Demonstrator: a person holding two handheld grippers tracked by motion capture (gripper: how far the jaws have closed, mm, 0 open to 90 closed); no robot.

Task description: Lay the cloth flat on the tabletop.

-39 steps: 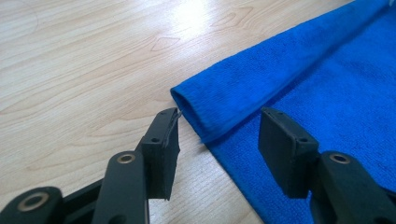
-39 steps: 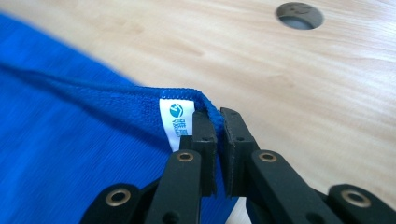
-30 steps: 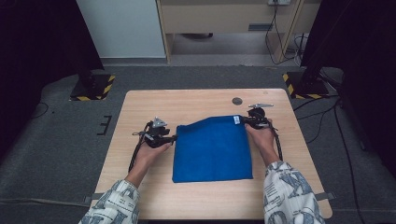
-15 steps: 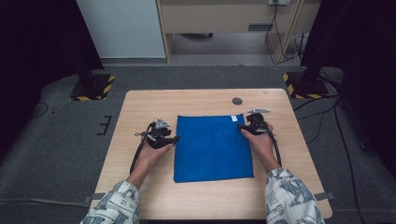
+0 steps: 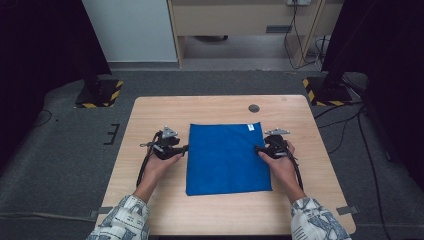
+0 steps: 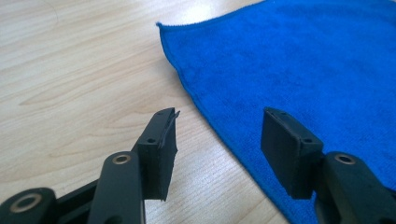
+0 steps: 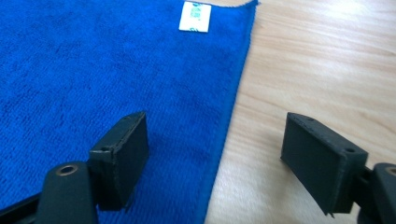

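A blue cloth (image 5: 226, 157) lies flat on the wooden table (image 5: 150, 205), with a small white label (image 5: 251, 127) near its far right corner. My left gripper (image 5: 184, 148) sits at the cloth's left edge, open, its jaws straddling that edge (image 6: 219, 140) with nothing pinched. At the right edge, my right gripper (image 5: 258, 149) is open too; one jaw hovers over the cloth (image 7: 70, 70) and the other over bare wood. The label (image 7: 195, 17) shows ahead of it.
A small dark round disc (image 5: 254, 108) lies on the table behind the cloth. Bare wood surrounds the cloth on all sides. Yellow-black striped stand bases (image 5: 100, 92) sit on the grey floor past the far corners, with a cabinet behind.
Both grippers have moved back toward me along the cloth's side edges and let go of it. The far edge, lifted and skewed before, now lies flat and straight.
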